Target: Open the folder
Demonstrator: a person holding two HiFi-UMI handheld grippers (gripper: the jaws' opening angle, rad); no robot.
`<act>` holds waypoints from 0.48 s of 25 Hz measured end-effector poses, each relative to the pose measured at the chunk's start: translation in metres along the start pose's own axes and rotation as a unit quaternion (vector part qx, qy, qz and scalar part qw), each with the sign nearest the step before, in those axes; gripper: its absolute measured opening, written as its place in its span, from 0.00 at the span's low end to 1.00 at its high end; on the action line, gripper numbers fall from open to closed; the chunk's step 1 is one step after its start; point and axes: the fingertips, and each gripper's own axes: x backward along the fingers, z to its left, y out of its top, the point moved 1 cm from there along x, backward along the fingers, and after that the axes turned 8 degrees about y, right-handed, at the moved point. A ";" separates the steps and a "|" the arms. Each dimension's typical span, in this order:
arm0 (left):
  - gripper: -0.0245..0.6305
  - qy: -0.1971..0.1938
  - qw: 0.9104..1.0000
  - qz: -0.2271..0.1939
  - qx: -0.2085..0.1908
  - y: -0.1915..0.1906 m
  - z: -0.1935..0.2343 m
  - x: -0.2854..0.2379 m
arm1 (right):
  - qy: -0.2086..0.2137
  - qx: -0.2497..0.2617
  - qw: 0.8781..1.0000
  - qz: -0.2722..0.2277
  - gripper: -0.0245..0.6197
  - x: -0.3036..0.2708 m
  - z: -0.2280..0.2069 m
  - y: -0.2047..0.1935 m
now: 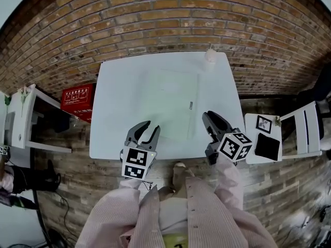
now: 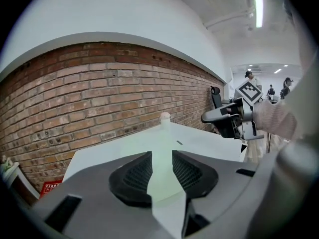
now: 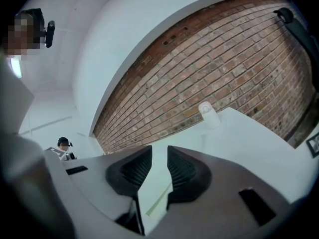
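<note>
Left gripper: over the table's near edge, by the folder's near left corner; jaws apart, nothing between them

Right gripper: just right of the folder's near right corner; jaws parted by a narrow gap, empty

Folder: pale green, translucent, closed, flat at the middle of the white table; long axis runs from the near edge toward the wall; small dark mark beside its right long edge

Small white container: upright, far right corner

Brick wall: behind the table
</note>
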 end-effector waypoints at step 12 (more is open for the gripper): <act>0.23 -0.032 0.999 0.033 -0.023 -0.014 -0.029 -0.039 | 0.002 -0.049 0.996 0.071 0.17 -0.042 -0.040 -0.026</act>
